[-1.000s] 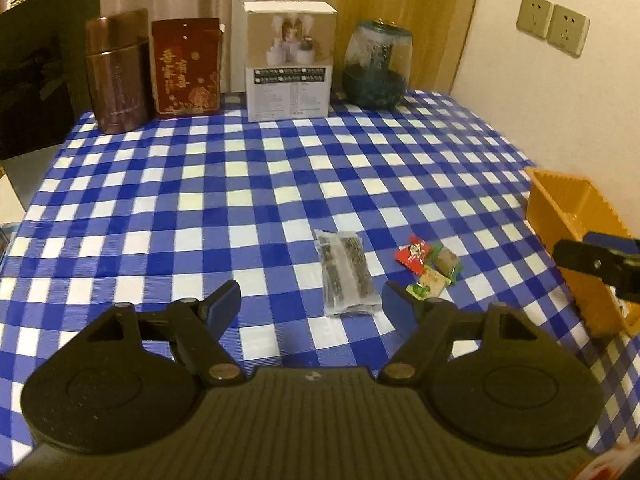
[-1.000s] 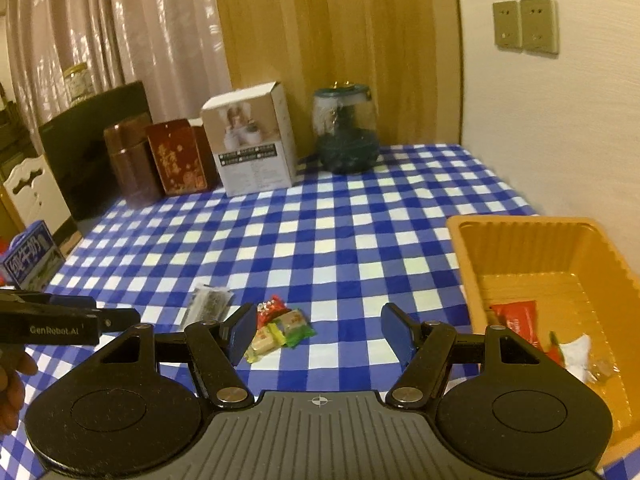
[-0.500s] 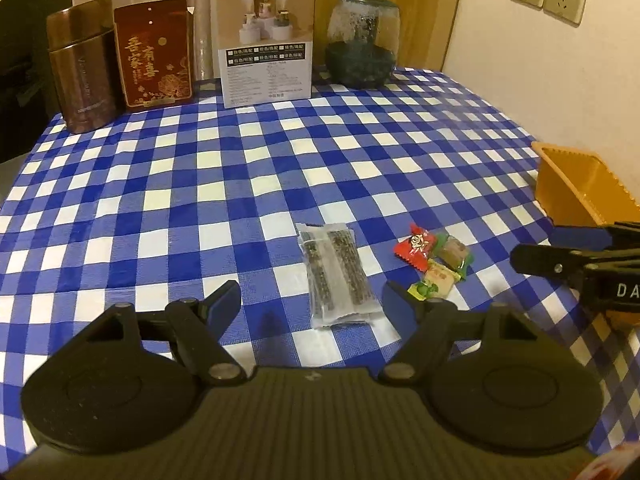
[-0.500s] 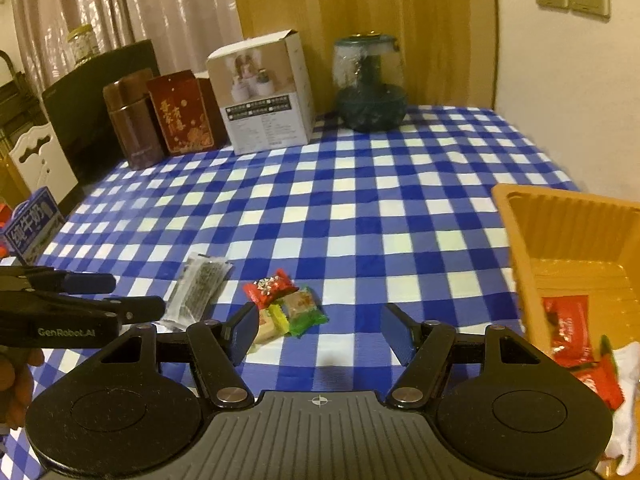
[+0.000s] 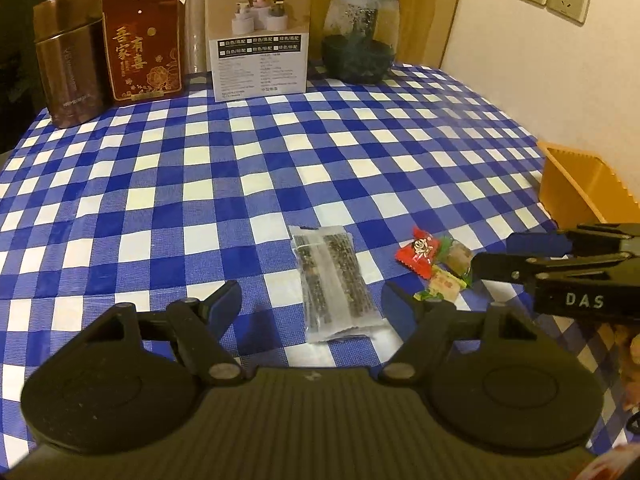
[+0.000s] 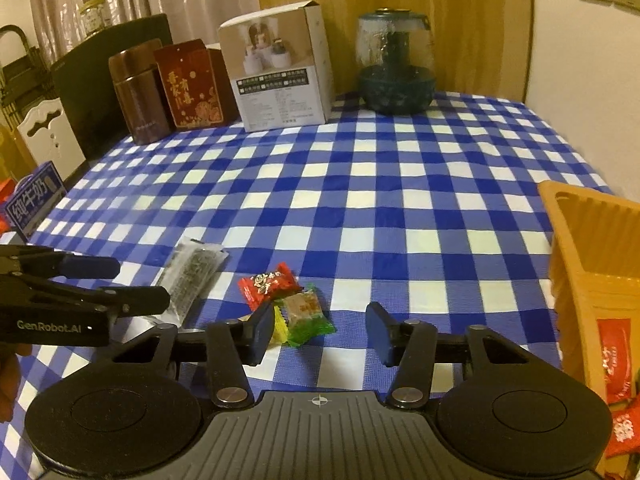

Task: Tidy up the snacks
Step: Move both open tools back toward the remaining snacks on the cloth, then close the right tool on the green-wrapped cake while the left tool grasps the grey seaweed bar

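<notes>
My table's blue-and-white checked cloth (image 5: 200, 184) carries a clear seaweed packet (image 5: 334, 280) beside three small wrapped candies (image 5: 434, 264). Along its far edge stand a brown tin (image 5: 68, 56), red box (image 5: 142, 42), white carton (image 5: 259, 32) and glass jar (image 5: 360, 34); an orange tray (image 6: 576, 248) sits at right.

Ahead of your left claw (image 5: 312, 304), between its fingers, lies the seaweed pack (image 5: 334, 282) on the table (image 5: 240, 184). Candies (image 5: 434, 260) sit to its right, touching one another. Your right claw (image 6: 318, 330) stands over those candies (image 6: 286, 300), jaws closing, nothing pinched. Bin (image 6: 592, 264) lies right of that claw, packets (image 6: 614, 354) inside. Far back: tin (image 5: 68, 58), pouch (image 5: 142, 42), box (image 5: 260, 34), jar (image 5: 360, 34), left to right.
</notes>
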A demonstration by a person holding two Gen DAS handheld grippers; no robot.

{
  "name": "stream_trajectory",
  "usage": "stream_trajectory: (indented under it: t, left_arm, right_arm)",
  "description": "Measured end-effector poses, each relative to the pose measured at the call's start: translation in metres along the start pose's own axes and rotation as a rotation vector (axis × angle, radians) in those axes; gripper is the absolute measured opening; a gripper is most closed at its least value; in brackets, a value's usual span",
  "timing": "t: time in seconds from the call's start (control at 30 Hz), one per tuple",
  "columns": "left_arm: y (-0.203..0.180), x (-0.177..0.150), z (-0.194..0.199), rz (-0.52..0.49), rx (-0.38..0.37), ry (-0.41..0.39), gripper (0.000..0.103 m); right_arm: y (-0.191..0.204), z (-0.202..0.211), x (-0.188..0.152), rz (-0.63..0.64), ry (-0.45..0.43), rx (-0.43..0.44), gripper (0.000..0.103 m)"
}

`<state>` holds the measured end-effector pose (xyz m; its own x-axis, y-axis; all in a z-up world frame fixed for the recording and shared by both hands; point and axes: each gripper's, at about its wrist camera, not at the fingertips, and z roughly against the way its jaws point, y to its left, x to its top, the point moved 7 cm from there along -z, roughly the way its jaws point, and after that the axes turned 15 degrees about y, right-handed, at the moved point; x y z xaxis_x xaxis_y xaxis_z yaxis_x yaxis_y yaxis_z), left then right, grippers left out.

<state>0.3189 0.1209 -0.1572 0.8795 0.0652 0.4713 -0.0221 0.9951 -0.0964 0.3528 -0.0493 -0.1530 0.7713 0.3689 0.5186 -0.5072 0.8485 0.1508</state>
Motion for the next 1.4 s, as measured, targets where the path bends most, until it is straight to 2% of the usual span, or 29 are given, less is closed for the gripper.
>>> stream_trajectory:
  t: [0.17,0.83,1.1,1.17,1.33,1.4]
  left_arm:
    - [0.0,0.0,-0.001,0.006,-0.004,-0.001,0.074]
    - [-0.007,0.002,-0.013,0.009,-0.019,0.013,0.074]
    - [-0.01,0.004,-0.018,0.015,-0.028,0.003,0.074]
    - [-0.011,0.005,-0.02,0.017,-0.025,0.0,0.068]
    - [-0.011,0.009,-0.029,0.015,-0.007,-0.006,0.065]
    - [-0.011,0.011,-0.033,0.013,-0.006,0.0,0.062]
  right_arm:
    - [0.007,-0.009,0.003,0.024,0.011,0.008,0.043]
    - [0.01,-0.024,0.005,0.04,0.035,0.012,0.026]
    - [0.0,-0.017,0.005,-0.003,0.049,-0.033,0.026]
    - [-0.003,-0.017,0.003,-0.009,0.055,-0.036,0.026]
    - [-0.006,-0.019,0.002,-0.017,0.054,-0.025,0.026]
    - [-0.006,-0.019,0.002,-0.016,0.056,-0.018,0.029]
